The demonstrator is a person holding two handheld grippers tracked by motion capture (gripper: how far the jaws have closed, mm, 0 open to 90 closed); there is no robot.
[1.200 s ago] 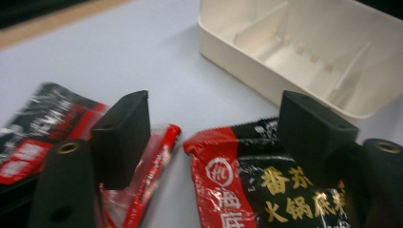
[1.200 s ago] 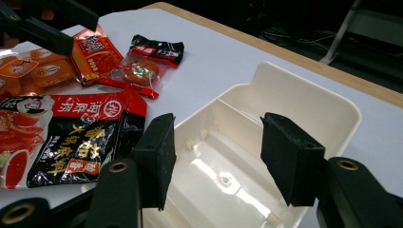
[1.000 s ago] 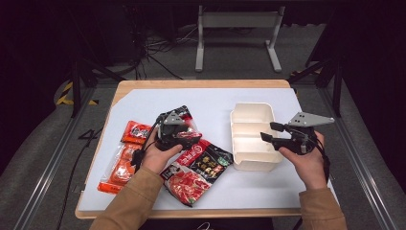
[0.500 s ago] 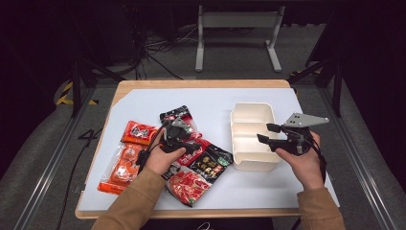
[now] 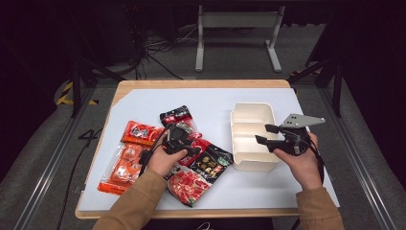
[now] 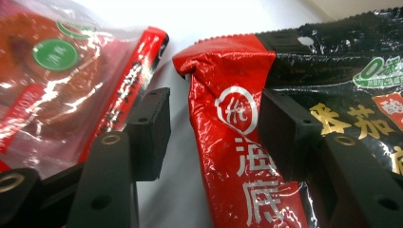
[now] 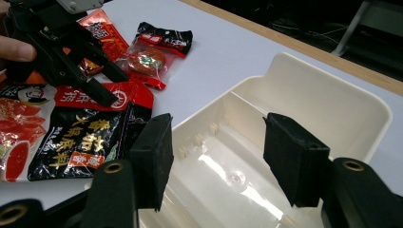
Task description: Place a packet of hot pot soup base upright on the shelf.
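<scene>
Tongs in the left hand sit low over the packets at the near left of the table; their jaws have just been closing, and the red end of the black packet stands between them. One pad lies against the packet, the other is apart from it, so the packet is not yet gripped. The red packet lies nearest, partly under the black one. The orange packets lie to the left, and a small dark packet lies farther off. To the right, the right tongs hang released over the near half of the white tray, with nothing between their jaws.
</scene>
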